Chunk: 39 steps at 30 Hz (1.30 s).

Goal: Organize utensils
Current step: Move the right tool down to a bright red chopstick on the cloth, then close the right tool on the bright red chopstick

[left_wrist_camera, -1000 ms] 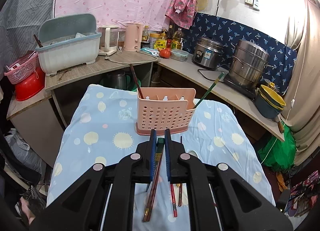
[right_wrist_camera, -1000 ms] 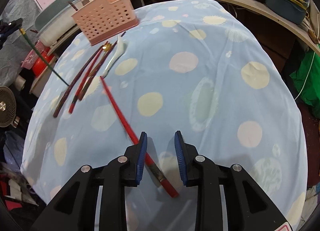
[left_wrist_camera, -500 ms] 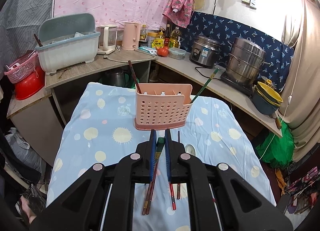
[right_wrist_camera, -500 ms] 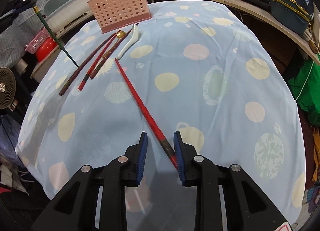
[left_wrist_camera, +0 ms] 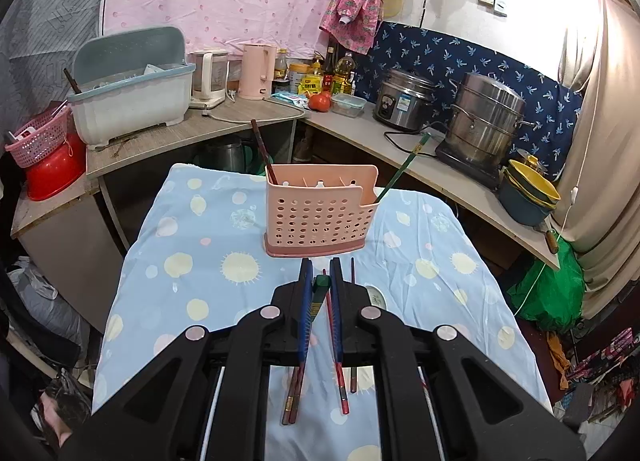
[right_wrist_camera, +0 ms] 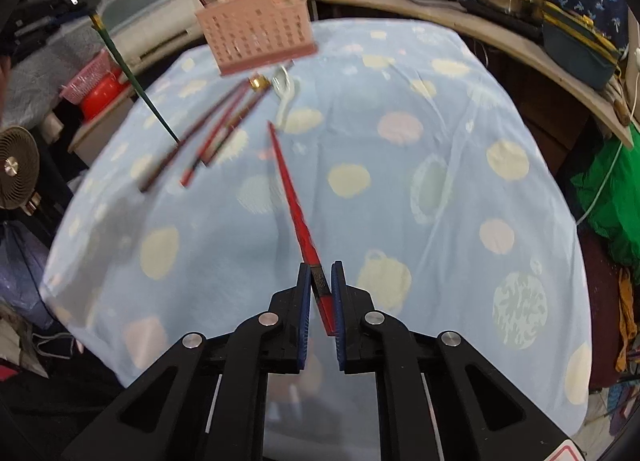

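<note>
A pink perforated utensil holder (left_wrist_camera: 320, 213) stands on the blue dotted cloth (left_wrist_camera: 192, 261), with a dark chopstick (left_wrist_camera: 262, 151) and a green chopstick (left_wrist_camera: 402, 167) in it. My left gripper (left_wrist_camera: 320, 281) is shut on a green chopstick (left_wrist_camera: 321, 284) and holds it above the table; it shows in the right wrist view (right_wrist_camera: 132, 77). My right gripper (right_wrist_camera: 320, 281) is shut on a red chopstick (right_wrist_camera: 294, 201) that points toward the holder (right_wrist_camera: 256, 35). Several dark and red chopsticks (right_wrist_camera: 208, 145) and a white spoon (right_wrist_camera: 285, 95) lie on the cloth.
A wooden counter (left_wrist_camera: 420, 165) curves behind the table with a rice cooker (left_wrist_camera: 402, 105), a steel steamer pot (left_wrist_camera: 486, 117), stacked bowls (left_wrist_camera: 528, 197), a dish rack (left_wrist_camera: 128, 89) and a red basin (left_wrist_camera: 52, 173). A fan (right_wrist_camera: 16, 173) stands at the left.
My right gripper has closed on the red chopstick and raised it off the cloth. My left gripper has risen and drawn back from the holder with the green chopstick.
</note>
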Tool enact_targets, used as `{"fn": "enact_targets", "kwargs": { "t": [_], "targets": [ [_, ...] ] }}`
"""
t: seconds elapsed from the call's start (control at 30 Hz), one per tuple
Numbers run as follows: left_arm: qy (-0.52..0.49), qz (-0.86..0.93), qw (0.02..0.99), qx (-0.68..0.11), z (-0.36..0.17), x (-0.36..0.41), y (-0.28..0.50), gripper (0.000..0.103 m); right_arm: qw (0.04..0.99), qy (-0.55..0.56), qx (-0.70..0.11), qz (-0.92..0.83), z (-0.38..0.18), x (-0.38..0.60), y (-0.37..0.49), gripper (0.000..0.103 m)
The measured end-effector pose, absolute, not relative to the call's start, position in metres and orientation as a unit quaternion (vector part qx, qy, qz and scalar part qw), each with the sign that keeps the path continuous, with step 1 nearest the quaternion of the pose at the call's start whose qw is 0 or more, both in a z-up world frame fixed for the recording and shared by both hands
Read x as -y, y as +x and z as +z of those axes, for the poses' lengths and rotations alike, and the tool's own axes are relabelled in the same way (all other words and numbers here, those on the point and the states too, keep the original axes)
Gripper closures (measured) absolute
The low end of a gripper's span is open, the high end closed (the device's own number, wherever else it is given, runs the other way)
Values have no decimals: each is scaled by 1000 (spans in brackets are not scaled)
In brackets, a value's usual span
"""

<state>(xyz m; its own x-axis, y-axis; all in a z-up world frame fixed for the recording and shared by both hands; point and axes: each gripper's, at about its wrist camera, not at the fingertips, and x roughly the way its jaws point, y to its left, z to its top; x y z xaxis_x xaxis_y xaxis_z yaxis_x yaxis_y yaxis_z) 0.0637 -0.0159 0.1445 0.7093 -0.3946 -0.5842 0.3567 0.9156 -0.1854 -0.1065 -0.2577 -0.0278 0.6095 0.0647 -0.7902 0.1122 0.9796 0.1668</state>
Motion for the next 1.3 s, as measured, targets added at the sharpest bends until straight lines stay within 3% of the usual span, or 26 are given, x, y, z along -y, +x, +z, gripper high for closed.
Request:
{"fn": "enact_targets", "kwargs": {
  "t": [0.1, 0.13, 0.33, 0.43, 0.5, 0.6, 0.63, 0.9, 0.97, 1.07, 1.1, 1.3],
  "targets": [
    [-32, -204, 924, -322, 145, 16, 63, 95, 909, 93, -406, -8, 4, 251, -98, 95],
    [-32, -205, 924, -321, 146, 16, 63, 95, 916, 92, -391, -4, 18, 248, -94, 103],
    [-32, -205, 927, -312, 156, 10, 68, 96, 945, 81, -317, 8, 87, 240, -56, 102],
    [-31, -203, 929, -308, 160, 8, 72, 97, 948, 64, -312, 17, 97, 234, -38, 102],
    [-33, -204, 928, -309, 160, 4, 74, 97, 943, 64, -327, 18, 84, 234, -34, 100],
    [-35, -206, 928, -310, 158, 0, 72, 97, 926, 66, -372, 9, 43, 234, -39, 79],
    [-36, -206, 927, -311, 156, -1, 72, 97, 919, 70, -389, 7, 28, 235, -43, 79],
    [-45, -207, 924, -318, 150, -4, 73, 97, 879, 81, -470, -5, -53, 232, -61, 79],
    [-48, -204, 925, -319, 148, -7, 72, 97, 876, 81, -476, -5, -59, 233, -60, 79],
    [-51, -196, 923, -327, 141, -14, 73, 97, 873, 72, -483, -10, -66, 233, -60, 87],
    [-52, -191, 922, -332, 137, -18, 74, 96, 873, 72, -483, -12, -67, 233, -61, 94],
    [-60, -153, 916, -365, 104, -46, 85, 96, 880, 80, -468, -10, -53, 227, -62, 95]
  ]
}}
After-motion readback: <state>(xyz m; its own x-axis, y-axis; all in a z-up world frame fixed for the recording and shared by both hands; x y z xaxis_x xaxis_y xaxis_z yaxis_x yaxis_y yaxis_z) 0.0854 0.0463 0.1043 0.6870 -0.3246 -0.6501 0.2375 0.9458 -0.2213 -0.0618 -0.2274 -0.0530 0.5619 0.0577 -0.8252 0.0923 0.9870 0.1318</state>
